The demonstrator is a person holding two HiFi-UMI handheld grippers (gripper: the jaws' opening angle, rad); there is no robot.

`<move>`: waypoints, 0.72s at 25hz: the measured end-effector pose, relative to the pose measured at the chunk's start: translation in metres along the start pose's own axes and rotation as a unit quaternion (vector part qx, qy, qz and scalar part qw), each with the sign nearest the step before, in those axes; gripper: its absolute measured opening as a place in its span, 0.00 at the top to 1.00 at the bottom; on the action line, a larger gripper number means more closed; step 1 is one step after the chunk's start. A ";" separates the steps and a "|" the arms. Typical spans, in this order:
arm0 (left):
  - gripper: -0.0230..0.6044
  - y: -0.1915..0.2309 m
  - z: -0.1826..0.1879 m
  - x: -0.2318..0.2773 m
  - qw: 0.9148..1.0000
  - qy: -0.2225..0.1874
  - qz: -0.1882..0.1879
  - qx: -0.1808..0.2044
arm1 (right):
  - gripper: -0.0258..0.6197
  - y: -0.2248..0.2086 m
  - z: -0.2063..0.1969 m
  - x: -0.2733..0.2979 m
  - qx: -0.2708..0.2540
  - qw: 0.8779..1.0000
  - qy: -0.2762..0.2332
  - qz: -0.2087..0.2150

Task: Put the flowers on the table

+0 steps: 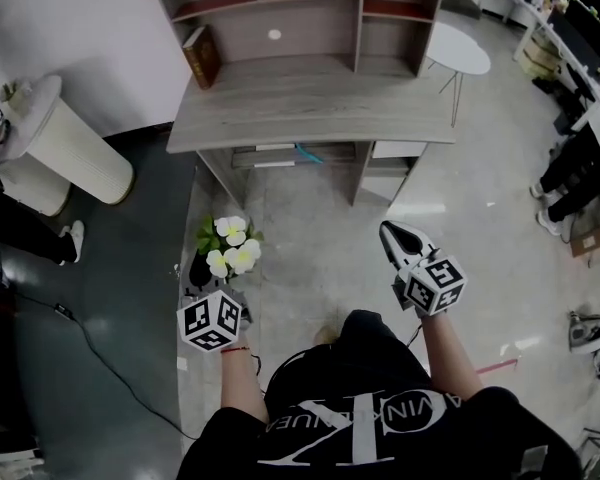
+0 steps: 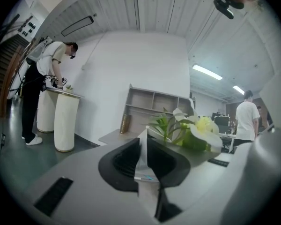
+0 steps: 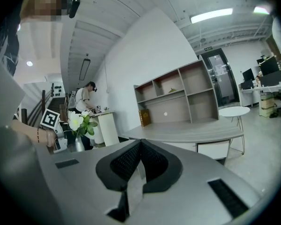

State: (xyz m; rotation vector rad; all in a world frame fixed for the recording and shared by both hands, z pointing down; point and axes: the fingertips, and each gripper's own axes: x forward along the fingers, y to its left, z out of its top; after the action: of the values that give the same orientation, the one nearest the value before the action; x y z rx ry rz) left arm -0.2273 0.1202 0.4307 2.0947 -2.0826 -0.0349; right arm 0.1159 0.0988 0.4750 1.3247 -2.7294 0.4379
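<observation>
White and pale-yellow flowers [image 1: 231,245] with green leaves stand in a dark-looking vase [image 1: 198,269], held up above the floor in front of the grey wooden table [image 1: 310,118]. My left gripper [image 1: 212,290] is shut on the vase. In the left gripper view the pads [image 2: 129,161] pinch the thin clear vase wall [image 2: 142,149], and the flowers [image 2: 196,128] lean to the right. My right gripper [image 1: 395,236] hangs apart on the right, shut [image 3: 139,146] with nothing in it. The right gripper view shows the flowers [image 3: 79,122] at the left and the table [image 3: 187,132] ahead.
On the table stand a shelf unit [image 1: 300,8] and a brown book [image 1: 202,56]. Two white ribbed pedestals [image 1: 75,153] with a person stand at the left. A round white side table [image 1: 458,48] and seated people [image 1: 580,173] are at the right. A cable [image 1: 90,343] crosses the floor.
</observation>
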 end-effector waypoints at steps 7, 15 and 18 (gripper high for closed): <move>0.89 0.005 -0.005 0.034 1.000 0.010 -0.001 -0.001 | 0.94 -0.021 0.005 0.031 0.014 1.000 -0.002 -0.004; 0.89 0.013 0.009 0.098 1.000 0.008 0.013 -0.003 | 0.94 -0.054 0.034 0.097 0.006 1.000 -0.002 0.016; 0.89 0.014 0.011 0.125 1.000 0.012 0.018 -0.003 | 0.94 -0.071 0.040 0.121 0.008 1.000 0.003 0.021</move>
State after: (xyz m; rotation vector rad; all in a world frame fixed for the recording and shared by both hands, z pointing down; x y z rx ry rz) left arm -0.2406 -0.0049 0.4359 2.0436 -2.1029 -0.0127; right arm 0.0982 -0.0464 0.4757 1.2699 -2.7584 0.4688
